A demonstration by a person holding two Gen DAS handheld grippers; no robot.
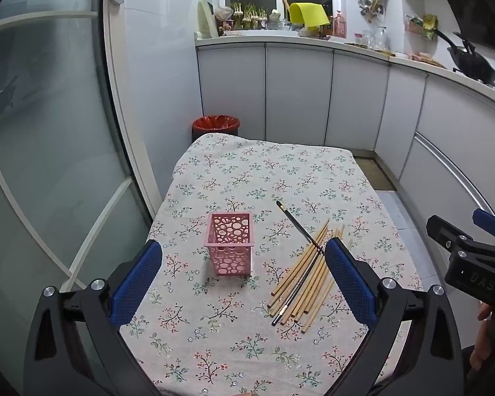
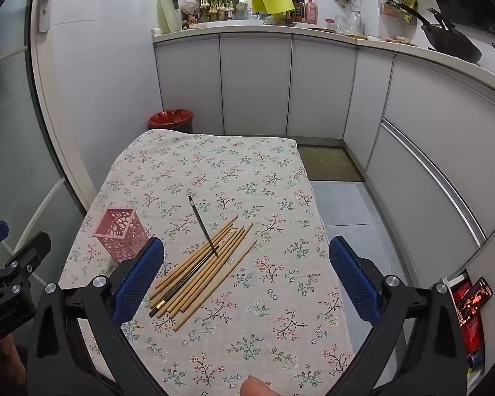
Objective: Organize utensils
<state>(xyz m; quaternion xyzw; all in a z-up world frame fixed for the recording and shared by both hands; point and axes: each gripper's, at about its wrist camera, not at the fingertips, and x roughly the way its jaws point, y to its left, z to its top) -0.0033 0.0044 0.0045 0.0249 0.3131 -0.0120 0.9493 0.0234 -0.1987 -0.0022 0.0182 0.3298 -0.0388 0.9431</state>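
Your left gripper (image 1: 244, 279) and right gripper (image 2: 246, 275) both hover above the near edge of the tabletop (image 1: 313, 171) with jaws spread fully wide, holding nothing — apparently poised for a first pick. The chopsticks (image 2: 201, 272) lie heaped mid-tabletop, one dark chopstick (image 2: 199, 222) crossing them — the pink holder (image 1: 231, 247) stands upright toward the left edge, likely their destination.

we are losing part of the pink holder (image 2: 120, 237) behind a blue finger (image 2: 138, 280), and the chopsticks' (image 1: 308, 272) upper ends behind another.
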